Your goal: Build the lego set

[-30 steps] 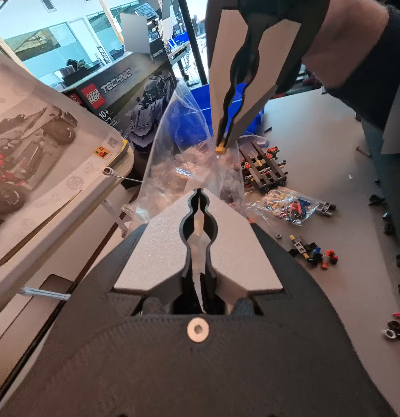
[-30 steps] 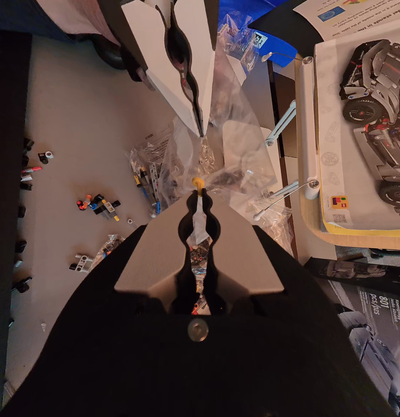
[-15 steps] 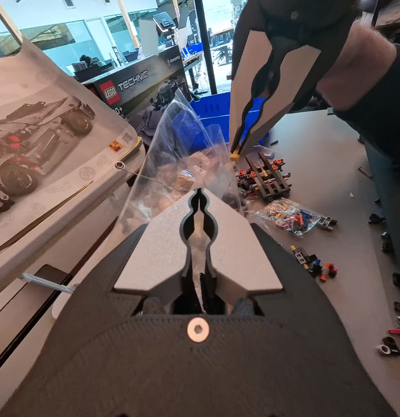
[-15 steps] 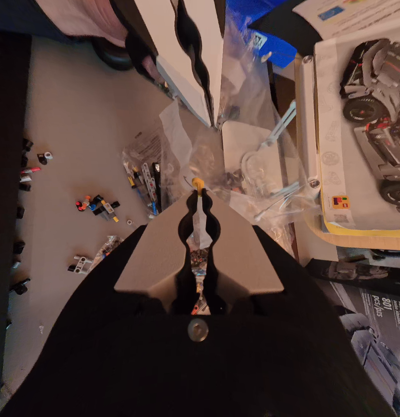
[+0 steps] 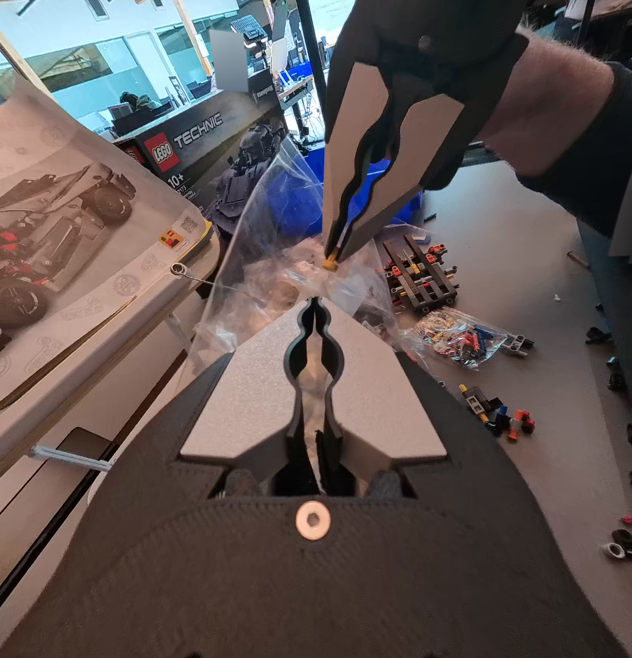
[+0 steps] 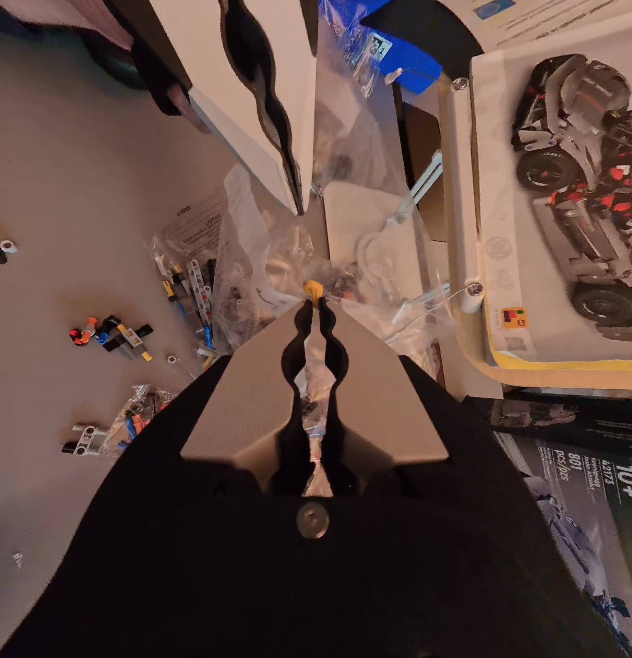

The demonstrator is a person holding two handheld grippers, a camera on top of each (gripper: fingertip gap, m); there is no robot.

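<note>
Overhead, the right gripper [image 5: 331, 258] is pinched on a small yellow pin [image 5: 330, 265]; below it the left gripper [image 5: 314, 302] is clamped on the edge of a clear plastic bag [image 5: 271, 277], which billows between the two and veils the blue bin [image 5: 296, 203] behind; one grey-black lego frame [image 5: 419, 274] lies on the table [image 5: 503, 249] beside a second, smaller bag of parts [image 5: 457, 341]; an instruction booklet [image 5: 75, 220] leans on its stand; only the right wrist view shows a third bag with loose beams [image 6: 189, 281].
</note>
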